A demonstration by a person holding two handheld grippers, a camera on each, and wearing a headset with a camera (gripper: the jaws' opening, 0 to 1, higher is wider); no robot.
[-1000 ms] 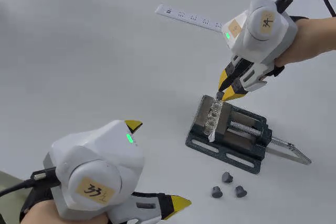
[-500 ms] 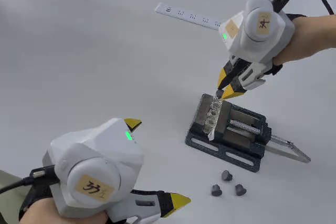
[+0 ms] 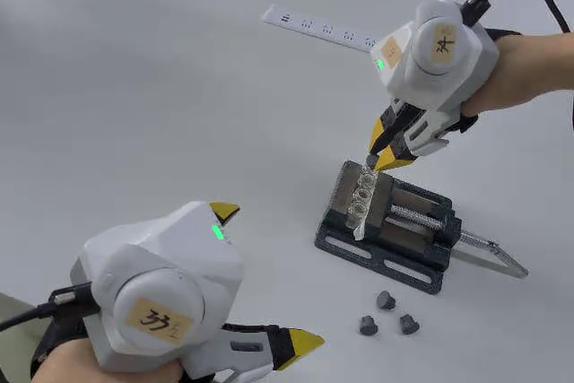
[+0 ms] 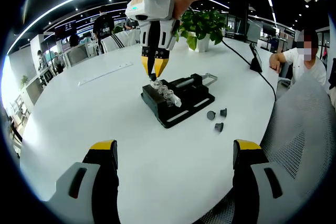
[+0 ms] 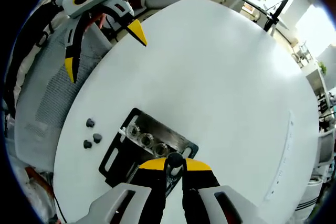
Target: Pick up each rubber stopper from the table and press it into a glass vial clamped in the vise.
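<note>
The right tool (image 5: pixel 175 164) pinches a small dark grey rubber stopper (image 5: pixel 175 158) by its sides just above the clear glass vials (image 3: pixel 361 196) in the black vise (image 3: pixel 408 238), so with rubber that is probably soft against fragile glass, press straight and gently, while the left tool (image 4: pixel 175 146) hangs open.

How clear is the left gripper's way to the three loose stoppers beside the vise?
Likely yes: the left gripper is open, bare table lies between it and the stoppers, and the right gripper sits over the vise.
</note>
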